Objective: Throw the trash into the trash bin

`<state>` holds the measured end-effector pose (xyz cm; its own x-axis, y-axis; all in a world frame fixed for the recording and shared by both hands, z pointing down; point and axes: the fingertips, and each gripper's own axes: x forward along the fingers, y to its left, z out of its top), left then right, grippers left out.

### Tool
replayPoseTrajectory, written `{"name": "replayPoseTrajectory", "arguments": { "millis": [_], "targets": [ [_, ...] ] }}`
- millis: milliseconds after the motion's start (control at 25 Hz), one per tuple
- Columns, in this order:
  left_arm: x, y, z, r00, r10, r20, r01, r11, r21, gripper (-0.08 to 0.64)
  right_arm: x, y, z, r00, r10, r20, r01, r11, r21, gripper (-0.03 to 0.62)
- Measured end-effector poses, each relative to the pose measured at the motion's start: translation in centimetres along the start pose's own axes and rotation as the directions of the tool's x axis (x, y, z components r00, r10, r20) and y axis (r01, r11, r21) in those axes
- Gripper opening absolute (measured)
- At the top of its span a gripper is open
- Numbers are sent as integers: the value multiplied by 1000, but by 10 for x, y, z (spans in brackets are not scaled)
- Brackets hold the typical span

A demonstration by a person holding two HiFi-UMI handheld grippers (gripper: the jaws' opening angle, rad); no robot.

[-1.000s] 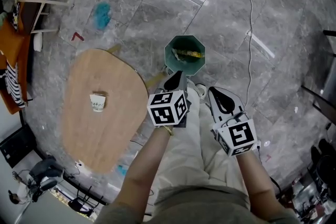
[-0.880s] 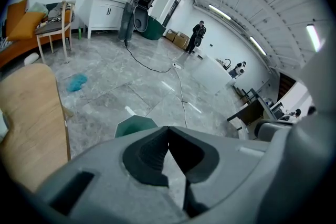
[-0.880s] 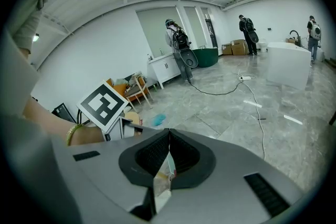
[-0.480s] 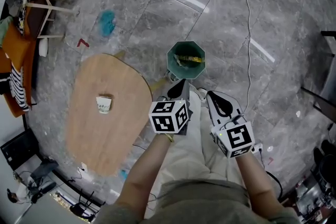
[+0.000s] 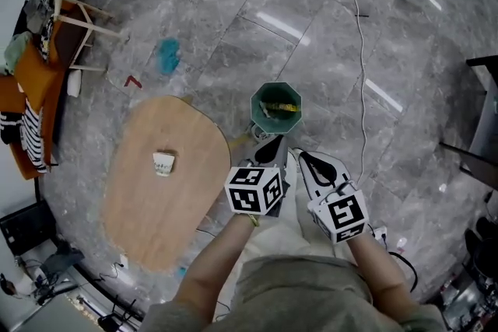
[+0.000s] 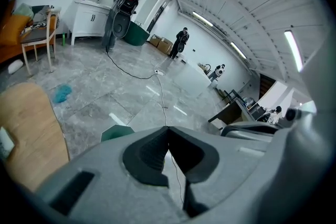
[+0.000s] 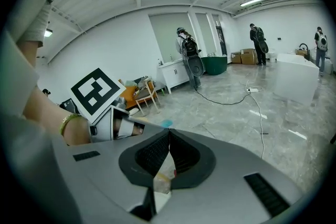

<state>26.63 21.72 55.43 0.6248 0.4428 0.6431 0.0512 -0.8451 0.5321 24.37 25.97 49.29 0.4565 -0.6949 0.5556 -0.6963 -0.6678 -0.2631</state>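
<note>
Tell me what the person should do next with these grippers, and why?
Probably reach the left gripper toward the paper cup on the wooden table, opening its jaws. That gripper is shut and empty, the right gripper is shut too, the trash bin already holds something yellow, and the cup is the only thing on the table.
</note>
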Motion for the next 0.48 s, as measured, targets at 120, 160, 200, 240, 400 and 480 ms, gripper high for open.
{"name": "replayPoseTrajectory", "arguments": {
  "millis": [120, 160, 200, 240, 400, 480],
  "targets": [
    [-11, -9, 5, 1000, -2, 8, 1, 1000, 7, 11, -8, 6, 10, 1000, 10, 8, -10, 1000, -17, 9],
    [-14, -11, 7, 1000, 0, 11, 0, 1000, 9, 11, -10, 8, 14, 1000, 13, 12, -13, 1000, -16, 9],
    [-18, -13, 9, 1000, 1, 14, -1, 1000, 10, 11, -13, 9, 17, 1000, 16, 16, -16, 1000, -15, 9],
    [-22, -15, 10, 1000, 2, 16, -2, 1000, 11, 9, -15, 10, 19, 1000, 18, 18, -18, 1000, -14, 9],
    [-38, -24, 15, 1000, 6, 24, -7, 1000, 16, 11, -26, 15, 29, 999, 20, 25, -19, 999, -39, 9],
    [-44, -28, 17, 1000, 8, 26, -9, 1000, 19, 11, -31, 16, 36, 999, 21, 33, -19, 999, -50, 9]
  ]
}}
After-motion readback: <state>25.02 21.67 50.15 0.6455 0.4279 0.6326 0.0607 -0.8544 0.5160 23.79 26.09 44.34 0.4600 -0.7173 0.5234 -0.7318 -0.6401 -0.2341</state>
